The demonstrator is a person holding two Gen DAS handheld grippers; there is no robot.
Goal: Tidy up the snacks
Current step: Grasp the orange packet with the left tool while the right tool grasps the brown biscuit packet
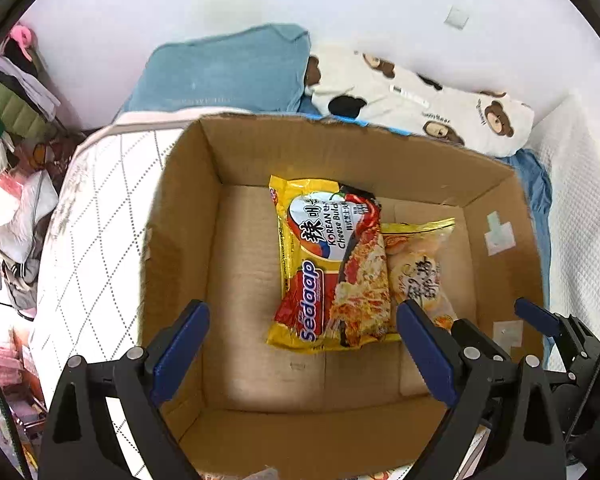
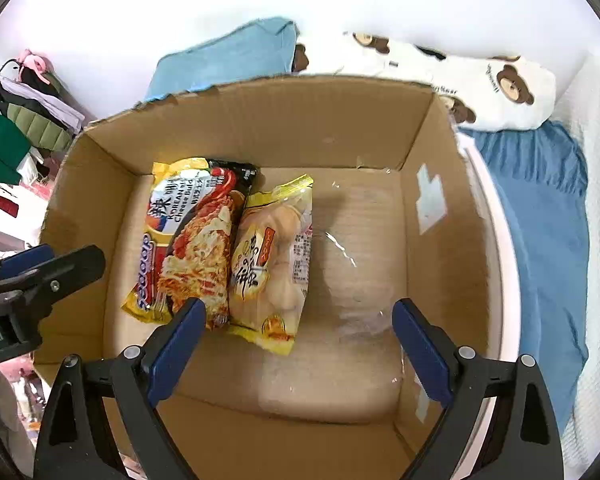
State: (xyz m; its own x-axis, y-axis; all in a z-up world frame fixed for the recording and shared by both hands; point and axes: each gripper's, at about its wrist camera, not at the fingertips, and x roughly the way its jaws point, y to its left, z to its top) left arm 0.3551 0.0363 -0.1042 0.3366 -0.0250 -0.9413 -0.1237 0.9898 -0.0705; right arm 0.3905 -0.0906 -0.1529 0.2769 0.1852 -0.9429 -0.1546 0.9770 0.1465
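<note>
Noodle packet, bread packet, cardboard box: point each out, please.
Noodle packet [image 1: 332, 264], left wrist view, middle of its printed front.
Bread packet [image 2: 272, 260], right wrist view, centre of its clear wrapper.
Cardboard box [image 2: 260, 120], right wrist view, far inner wall.

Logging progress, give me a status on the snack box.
Left tool and right tool open, empty. Noodle packet and bread packet side by side in cardboard box. Nothing blocking.

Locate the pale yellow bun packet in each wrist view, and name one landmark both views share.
Left wrist view: the pale yellow bun packet lies right of centre on the cardboard box floor, partly under the Sedaap noodle packet.
Right wrist view: the bun packet lies near centre, right of the noodle packet.
Shared landmark: the bear-print pillow beyond the box's far wall.
</note>
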